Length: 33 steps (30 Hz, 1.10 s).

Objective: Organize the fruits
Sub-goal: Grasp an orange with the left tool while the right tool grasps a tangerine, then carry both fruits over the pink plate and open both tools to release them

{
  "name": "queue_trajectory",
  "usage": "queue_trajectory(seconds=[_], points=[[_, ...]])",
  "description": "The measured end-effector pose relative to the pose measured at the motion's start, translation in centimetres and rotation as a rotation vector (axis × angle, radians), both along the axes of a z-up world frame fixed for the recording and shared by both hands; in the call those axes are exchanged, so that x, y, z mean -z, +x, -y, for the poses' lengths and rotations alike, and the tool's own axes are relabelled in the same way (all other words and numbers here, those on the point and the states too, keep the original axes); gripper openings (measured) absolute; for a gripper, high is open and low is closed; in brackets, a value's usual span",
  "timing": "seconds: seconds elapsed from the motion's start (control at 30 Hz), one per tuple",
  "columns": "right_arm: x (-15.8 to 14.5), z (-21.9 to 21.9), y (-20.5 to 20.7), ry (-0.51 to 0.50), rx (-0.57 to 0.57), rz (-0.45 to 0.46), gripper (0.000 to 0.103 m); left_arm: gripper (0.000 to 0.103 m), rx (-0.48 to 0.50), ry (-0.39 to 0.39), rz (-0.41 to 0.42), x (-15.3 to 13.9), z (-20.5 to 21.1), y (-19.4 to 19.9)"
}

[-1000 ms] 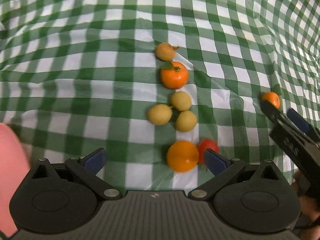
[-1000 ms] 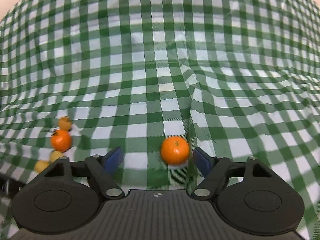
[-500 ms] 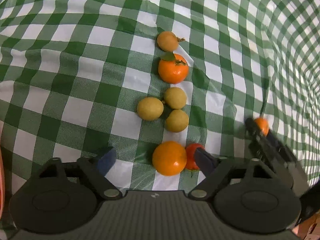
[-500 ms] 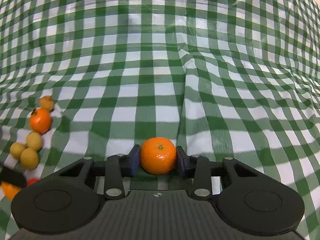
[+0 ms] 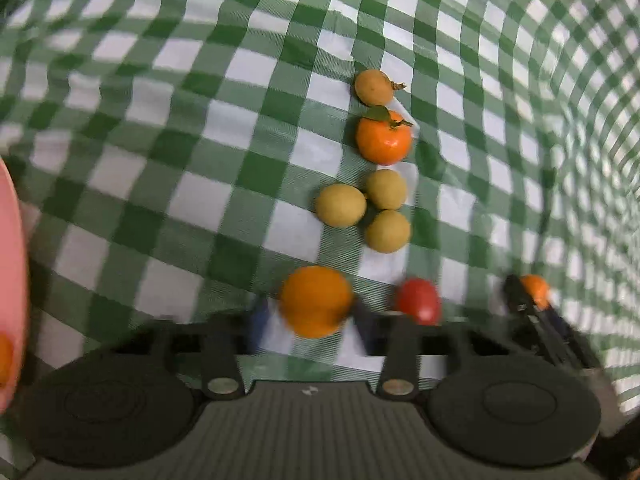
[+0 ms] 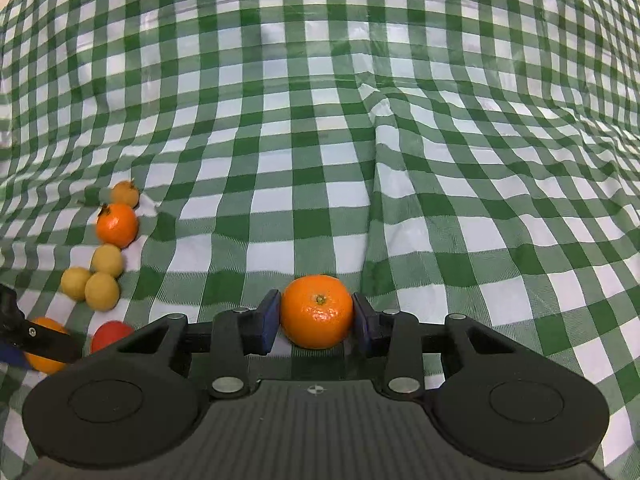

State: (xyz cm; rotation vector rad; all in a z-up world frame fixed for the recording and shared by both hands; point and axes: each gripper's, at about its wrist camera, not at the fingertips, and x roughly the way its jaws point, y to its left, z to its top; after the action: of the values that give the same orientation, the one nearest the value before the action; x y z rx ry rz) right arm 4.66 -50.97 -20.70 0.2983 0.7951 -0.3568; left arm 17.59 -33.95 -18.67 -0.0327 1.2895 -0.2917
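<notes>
In the left wrist view my left gripper (image 5: 310, 324) is closed around a smooth orange (image 5: 315, 301), the image blurred by motion. A red tomato (image 5: 418, 300) lies just right of it. Three yellow-green round fruits (image 5: 340, 205) sit beyond, then a leafy mandarin (image 5: 383, 136) and a small tan fruit (image 5: 374, 87). In the right wrist view my right gripper (image 6: 316, 318) is shut on a mandarin (image 6: 316, 311). The same fruit cluster (image 6: 102, 276) lies at its left, and the left gripper (image 6: 36, 340) shows there on the orange.
A green and white checked cloth (image 6: 320, 120) covers the table, with a raised fold (image 6: 374, 152) running away from the right gripper. A pink container edge (image 5: 10, 280) stands at the far left of the left wrist view. The right gripper (image 5: 536, 320) shows at right there.
My left gripper has closed from open onto the smooth orange. My right gripper closed on the mandarin a half second earlier and still holds it. The tomato now sits apart from the orange.
</notes>
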Motion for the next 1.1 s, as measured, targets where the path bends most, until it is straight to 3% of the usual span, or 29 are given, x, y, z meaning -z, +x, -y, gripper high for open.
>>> queue_trajectory(seconds=[0.23, 0.43, 0.57, 0.83, 0.93, 1.1], points=[[-3.3, -1.6, -3.0, 0.025, 0.054, 0.043, 0.039, 0.041, 0.075, 0.018, 0.047, -1.8, -1.0, -1.6], [-9.4, -7.1, -8.5, 0.026, -0.002, 0.156, 0.039, 0.041, 0.173, 0.013, 0.144, -6.9, -7.0, -7.5], [-12.6, -12.9, -12.2, 0.063, -0.112, 0.186, 0.039, 0.041, 0.179, 0.029, 0.170, -9.4, -12.8, -11.9], [-16.5, -23.5, -16.3, 0.198, -0.303, 0.201, 0.039, 0.041, 0.012, 0.048, 0.184, -12.0, -25.0, -18.0], [-18.4, -27.5, -17.5, 0.196, -0.384, 0.193, 0.039, 0.041, -0.053, 0.030, 0.205, -13.1, -28.5, -19.2], [-20.2, -29.7, -18.2, 0.150, -0.407, 0.209, 0.039, 0.041, -0.081, 0.021, 0.281, -15.0, -31.9, -21.7]])
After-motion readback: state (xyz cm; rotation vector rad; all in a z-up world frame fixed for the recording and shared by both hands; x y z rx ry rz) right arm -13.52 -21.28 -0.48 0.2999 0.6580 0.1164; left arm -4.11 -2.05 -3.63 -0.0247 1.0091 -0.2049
